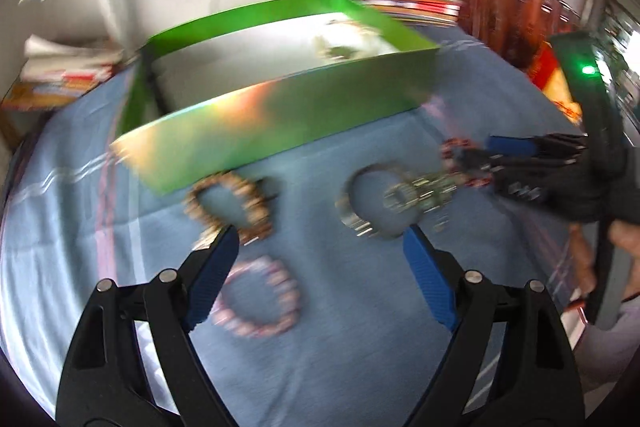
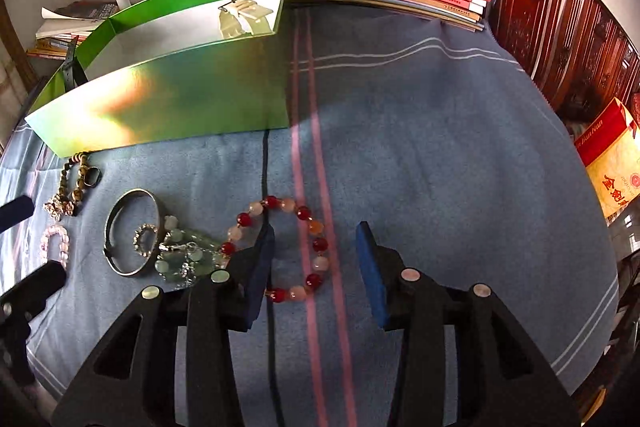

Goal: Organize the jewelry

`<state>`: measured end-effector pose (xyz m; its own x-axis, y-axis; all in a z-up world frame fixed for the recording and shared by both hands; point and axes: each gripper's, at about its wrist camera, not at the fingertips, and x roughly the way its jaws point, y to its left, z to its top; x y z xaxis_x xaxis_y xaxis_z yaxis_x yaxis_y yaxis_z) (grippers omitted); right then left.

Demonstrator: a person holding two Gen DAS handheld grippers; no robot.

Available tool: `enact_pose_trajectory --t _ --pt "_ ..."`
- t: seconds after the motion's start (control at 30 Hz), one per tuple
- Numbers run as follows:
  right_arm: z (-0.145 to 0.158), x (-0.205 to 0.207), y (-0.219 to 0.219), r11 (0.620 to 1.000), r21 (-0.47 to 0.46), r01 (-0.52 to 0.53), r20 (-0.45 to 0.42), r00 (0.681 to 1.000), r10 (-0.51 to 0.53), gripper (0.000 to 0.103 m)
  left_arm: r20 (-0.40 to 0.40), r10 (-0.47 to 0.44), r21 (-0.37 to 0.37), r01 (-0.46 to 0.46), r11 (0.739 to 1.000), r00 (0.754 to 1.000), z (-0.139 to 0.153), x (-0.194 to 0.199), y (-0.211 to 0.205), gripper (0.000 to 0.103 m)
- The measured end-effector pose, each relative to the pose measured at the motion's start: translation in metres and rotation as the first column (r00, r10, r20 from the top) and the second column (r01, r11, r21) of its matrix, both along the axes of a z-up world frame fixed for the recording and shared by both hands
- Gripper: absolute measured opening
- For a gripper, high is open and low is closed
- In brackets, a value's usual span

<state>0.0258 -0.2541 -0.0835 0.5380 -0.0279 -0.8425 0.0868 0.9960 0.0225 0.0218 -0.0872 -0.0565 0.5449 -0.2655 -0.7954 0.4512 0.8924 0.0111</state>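
The right gripper tilts steeply down, jaws apart and empty, straddling one side of the red-and-white bead bracelet lying flat on the blue cloth. The left gripper hangs wide open over the cloth.

claw: black frame | blue ribbed pads | silver rivets

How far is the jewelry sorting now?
Done: one pale piece lies in the green box. In hand: nothing; the open right gripper straddles the red bracelet. Left: that, the bangle, jade piece and two beaded bracelets on the cloth.
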Motion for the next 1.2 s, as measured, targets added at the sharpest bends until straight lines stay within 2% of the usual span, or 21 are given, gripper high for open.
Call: enact_pose_trajectory --t 0.03,0.1,0.2,0.33,0.37,0.4,0.5,0.67,0.8,0.87,0.9,0.93,0.97,1.03,1.07,1.13,1.2 --pt "0.0 -0.001 -0.002 1.0 0.001 0.005 0.003 1.0 -0.005 0.042 0.004 -0.028 -0.002 0.028 1.0 1.0 0.0 0.0 -0.011 0.076" --pt "0.0 -0.004 -0.008 1.0 -0.002 0.016 0.005 1.0 -0.016 0.042 0.0 -0.12 0.027 0.12 0.992 0.993 -0.003 0.001 -0.041 0.064" --pt "-0.002 -0.005 -0.016 1.0 -0.007 0.018 0.009 1.0 -0.018 0.042 -0.017 -0.213 0.055 0.214 0.975 0.977 -0.011 0.002 -0.068 0.058" --pt "-0.003 -0.007 -0.022 1.0 0.015 0.015 0.022 1.0 -0.016 0.042 -0.076 -0.226 0.058 0.231 0.971 0.971 -0.023 0.015 -0.084 0.053" --pt "-0.003 -0.007 -0.021 1.0 0.022 0.013 0.024 1.0 -0.014 0.042 -0.082 -0.225 0.057 0.23 0.972 0.971 -0.026 0.017 -0.085 0.046" --pt "-0.002 -0.008 -0.022 0.999 0.034 0.008 0.029 1.0 -0.009 0.042 -0.094 -0.228 0.058 0.234 0.97 0.969 -0.028 0.02 -0.089 0.033" --pt "0.0 -0.009 -0.022 0.999 0.05 0.001 0.039 0.999 -0.003 0.042 -0.104 -0.231 0.06 0.238 0.969 0.967 -0.033 0.027 -0.092 0.016" --pt "0.001 -0.011 -0.019 0.998 0.065 -0.015 0.049 0.999 0.012 0.042 -0.126 -0.211 0.038 0.217 0.975 0.969 -0.035 0.032 -0.086 0.01" --pt "-0.002 -0.009 -0.013 0.998 0.056 -0.026 0.044 0.999 0.024 0.042 -0.153 -0.205 0.001 0.208 0.978 0.967 -0.034 0.035 -0.079 0.012" --pt "-0.002 -0.008 -0.01 0.999 0.03 -0.03 0.052 0.998 0.029 0.034 -0.142 -0.203 0.007 0.206 0.978 0.969 -0.033 0.035 -0.079 0.02" --pt "-0.002 -0.008 -0.008 0.999 0.022 -0.034 0.053 0.998 0.033 0.019 -0.136 -0.203 0.013 0.207 0.978 0.97 -0.033 0.034 -0.08 0.024" --pt "-0.002 -0.008 -0.007 0.999 0.026 -0.04 0.053 0.998 0.039 0.012 -0.133 -0.206 0.015 0.21 0.978 0.969 -0.033 0.035 -0.081 0.026" --pt "-0.003 -0.008 -0.008 0.998 0.033 -0.044 0.053 0.998 0.043 0.01 -0.132 -0.209 0.013 0.213 0.977 0.969 -0.032 0.034 -0.082 0.03" --pt "-0.003 -0.009 -0.008 0.998 0.035 -0.048 0.057 0.997 0.046 0.008 -0.129 -0.212 0.017 0.216 0.976 0.969 -0.032 0.036 -0.084 0.03" --pt "-0.003 -0.009 -0.008 0.998 0.037 -0.048 0.058 0.997 0.046 0.008 -0.131 -0.209 0.022 0.214 0.977 0.969 -0.033 0.036 -0.085 0.029" --pt "-0.003 -0.009 -0.009 0.998 0.048 -0.047 0.06 0.997 0.044 0.008 -0.118 -0.194 0.04 0.2 0.979 0.974 -0.035 0.037 -0.084 0.014" --pt "-0.001 -0.01 -0.012 0.998 0.05 -0.033 0.07 0.997 0.03 0.008 -0.126 -0.179 0.031 0.185 0.982 0.976 -0.035 0.04 -0.082 0.01"
